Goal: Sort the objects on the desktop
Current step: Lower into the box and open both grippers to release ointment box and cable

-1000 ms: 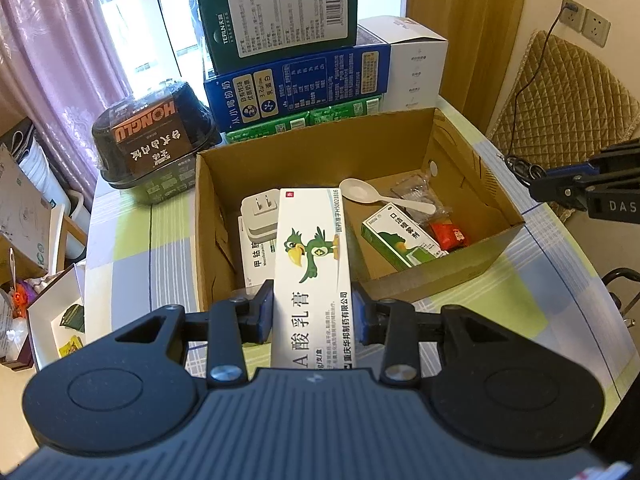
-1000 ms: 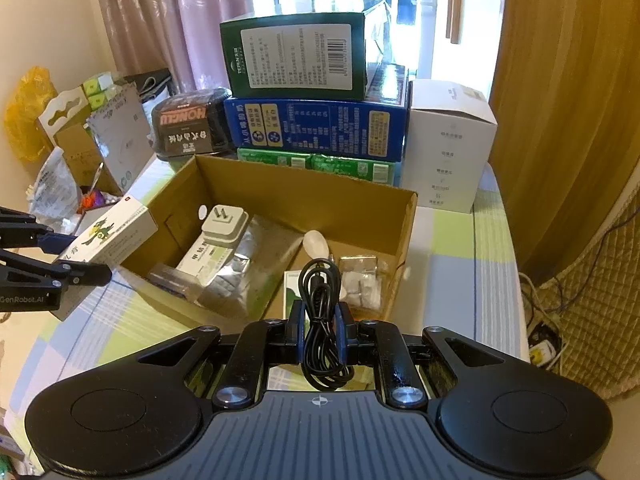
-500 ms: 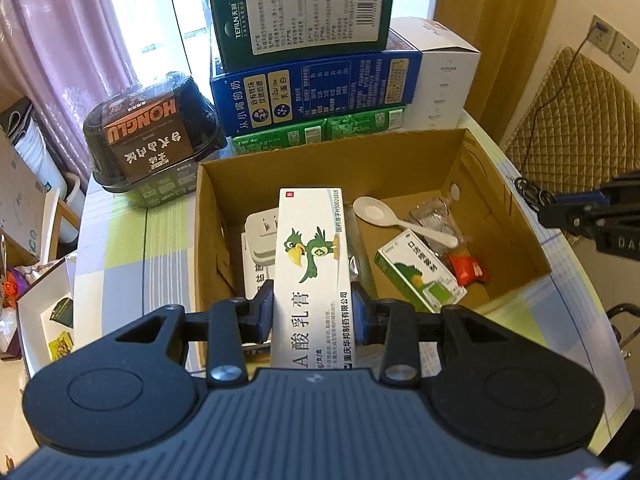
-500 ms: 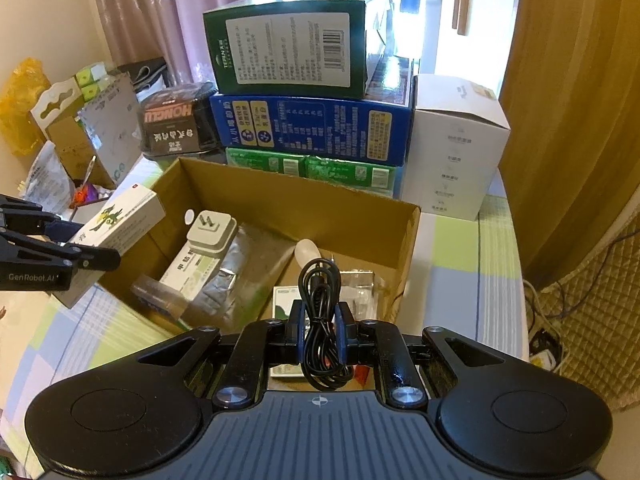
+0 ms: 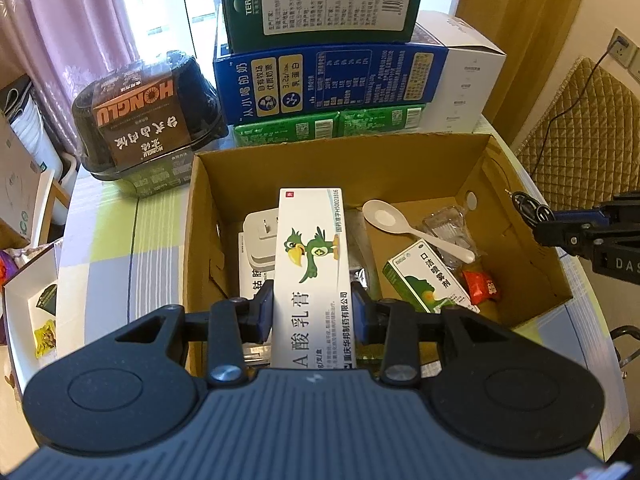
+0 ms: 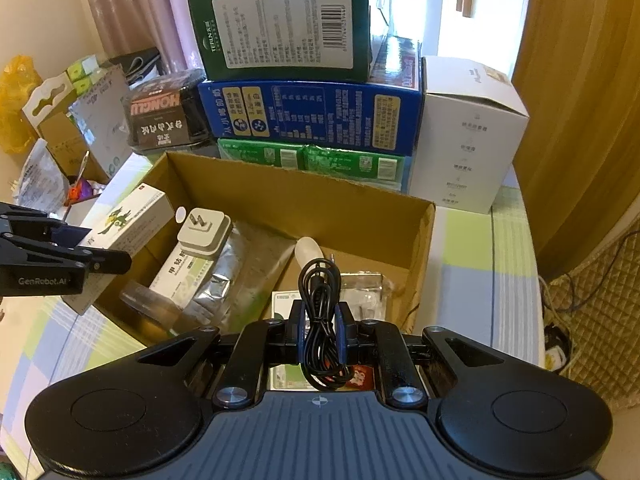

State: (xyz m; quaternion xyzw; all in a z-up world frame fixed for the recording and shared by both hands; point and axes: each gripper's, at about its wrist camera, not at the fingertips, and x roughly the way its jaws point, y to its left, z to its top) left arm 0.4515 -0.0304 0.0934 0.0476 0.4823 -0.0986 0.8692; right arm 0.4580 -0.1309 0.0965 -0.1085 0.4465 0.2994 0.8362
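Note:
An open cardboard box (image 5: 400, 164) (image 6: 304, 196) stands on the table. My left gripper (image 5: 312, 312) is shut on a white ointment carton with a green parrot (image 5: 314, 268) (image 6: 128, 218), held over the box's left half. My right gripper (image 6: 320, 330) is shut on a coiled black cable (image 6: 320, 312), held above the box's near right corner. Inside the box lie a white plug adapter (image 6: 204, 232), a white spoon (image 5: 412, 230), a green-and-white medicine box (image 5: 428, 284), a silver foil pouch (image 6: 236, 268) and a red sachet (image 5: 482, 286).
Behind the box stands a stack of green, blue and dark green cartons (image 6: 308, 92) with a white box (image 6: 468, 136) at the right. A black food tub (image 5: 148, 116) sits back left. A wooden panel (image 6: 580, 80) rises on the right. Cluttered packaging (image 6: 72, 120) lies beyond the table's left edge.
Both grippers have moved forward toward the box with their loads still held. The parrot carton now hangs over the box's inside and the cable over its near corner.

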